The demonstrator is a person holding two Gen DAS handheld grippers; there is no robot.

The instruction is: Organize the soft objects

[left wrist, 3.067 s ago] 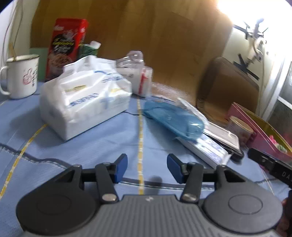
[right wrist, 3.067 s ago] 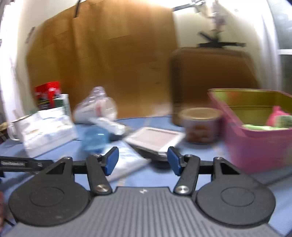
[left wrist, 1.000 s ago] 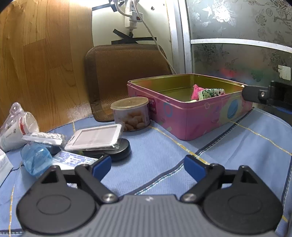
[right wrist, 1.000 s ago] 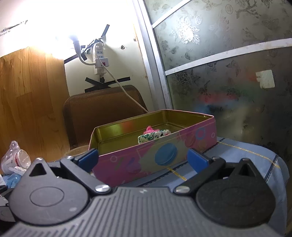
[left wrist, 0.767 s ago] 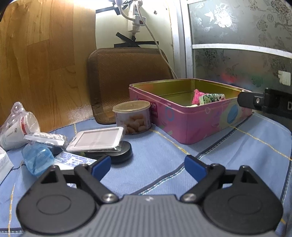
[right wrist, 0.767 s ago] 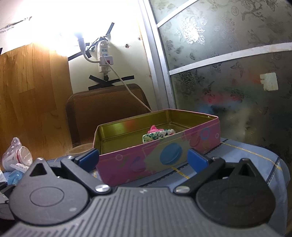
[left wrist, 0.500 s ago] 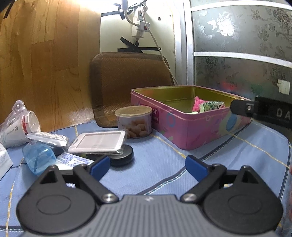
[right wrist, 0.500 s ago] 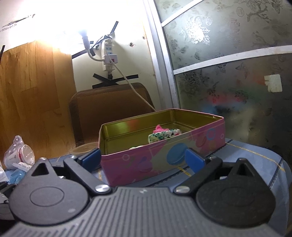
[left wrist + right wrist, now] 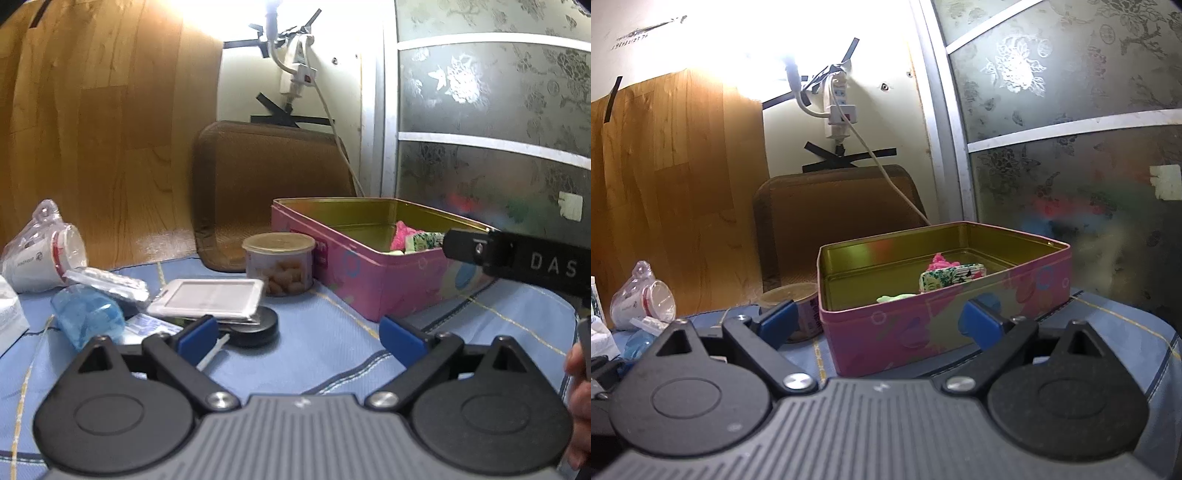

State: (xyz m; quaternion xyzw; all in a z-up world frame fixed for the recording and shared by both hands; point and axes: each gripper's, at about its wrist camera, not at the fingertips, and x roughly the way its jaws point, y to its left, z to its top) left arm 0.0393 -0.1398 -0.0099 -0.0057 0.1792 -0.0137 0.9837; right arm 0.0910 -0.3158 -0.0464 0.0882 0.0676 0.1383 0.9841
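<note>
Tin (image 9: 923,332) with soft items (image 9: 951,275) just beyond spread right tongs (image 9: 879,323).

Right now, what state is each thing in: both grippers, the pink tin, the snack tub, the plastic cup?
Left gripper: open, empty.
Right gripper: open, empty.
Pink rectangular metal tin: lidless, a few soft items inside.
Small round clear snack tub: upright, lid on.
Bagged clear plastic cup: lying on its side.

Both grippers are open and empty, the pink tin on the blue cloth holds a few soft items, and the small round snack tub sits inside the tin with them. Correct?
Not quite. The snack tub stands on the cloth outside the pink tin, beside its wall, as the left wrist view shows. The rest holds: left gripper and right gripper are open and empty.
</note>
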